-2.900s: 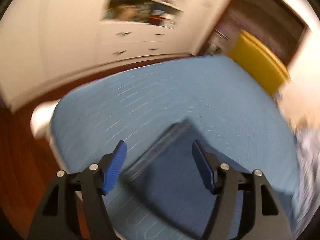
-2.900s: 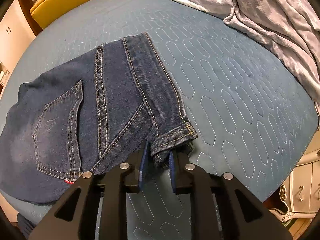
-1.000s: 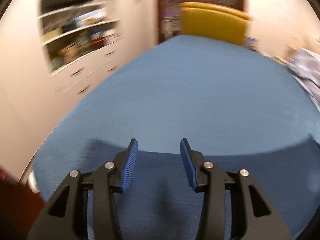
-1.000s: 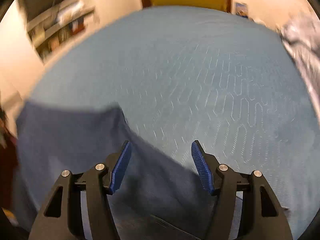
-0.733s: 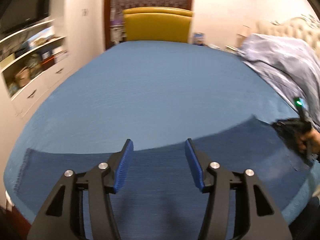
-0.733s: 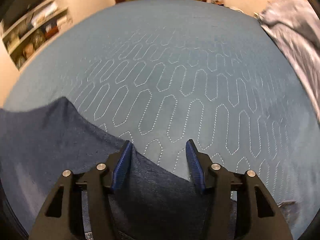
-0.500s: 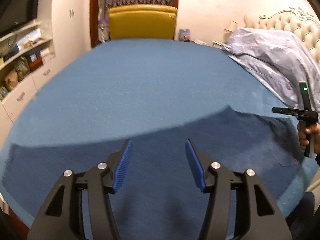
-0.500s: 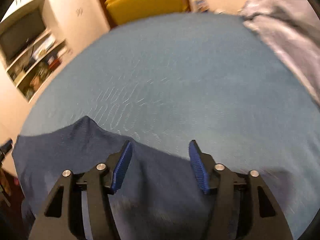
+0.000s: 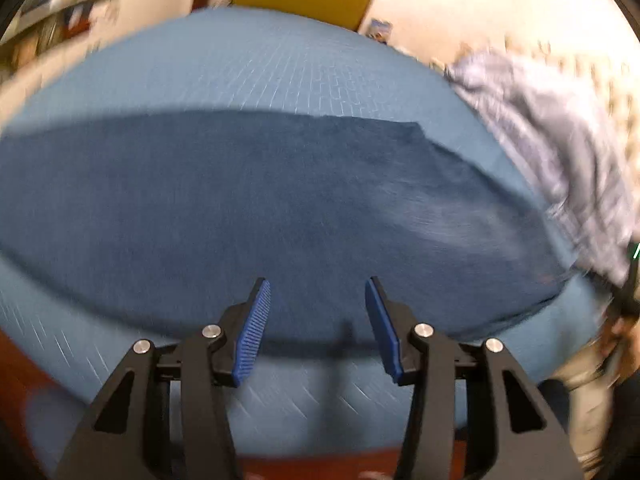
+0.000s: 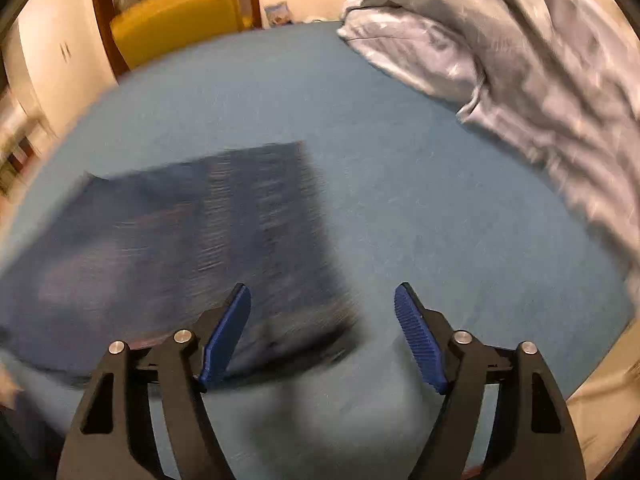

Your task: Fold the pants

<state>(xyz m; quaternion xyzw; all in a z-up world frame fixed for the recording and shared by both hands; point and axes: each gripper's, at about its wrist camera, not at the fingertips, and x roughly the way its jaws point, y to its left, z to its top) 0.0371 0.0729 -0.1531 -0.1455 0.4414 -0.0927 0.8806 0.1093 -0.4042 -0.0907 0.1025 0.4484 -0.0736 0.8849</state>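
Note:
Dark blue jeans (image 9: 280, 208) lie flat on the blue bed (image 9: 280, 64) as a long band running left to right. My left gripper (image 9: 316, 320) hovers over their near edge. Its jaws are apart and closing, and its pads press on nothing. In the right wrist view the jeans (image 10: 180, 240) are a blurred dark patch at centre left. My right gripper (image 10: 322, 328) stands by their near right corner. Its jaws are wide and opening, with only a corner of cloth below the left finger (image 10: 226, 336).
A crumpled grey-lilac duvet (image 10: 520, 40) covers the bed's right side, also in the left wrist view (image 9: 560, 128). A yellow chair (image 10: 176, 20) stands past the far edge. A person's hand (image 9: 624, 332) shows at the right edge. Red-brown floor lies below the near edge.
The right gripper has let go of the hem it pinched and its jaws have widened. Both hands swept sideways over the bed. The left one tipped down over the jeans' near edge.

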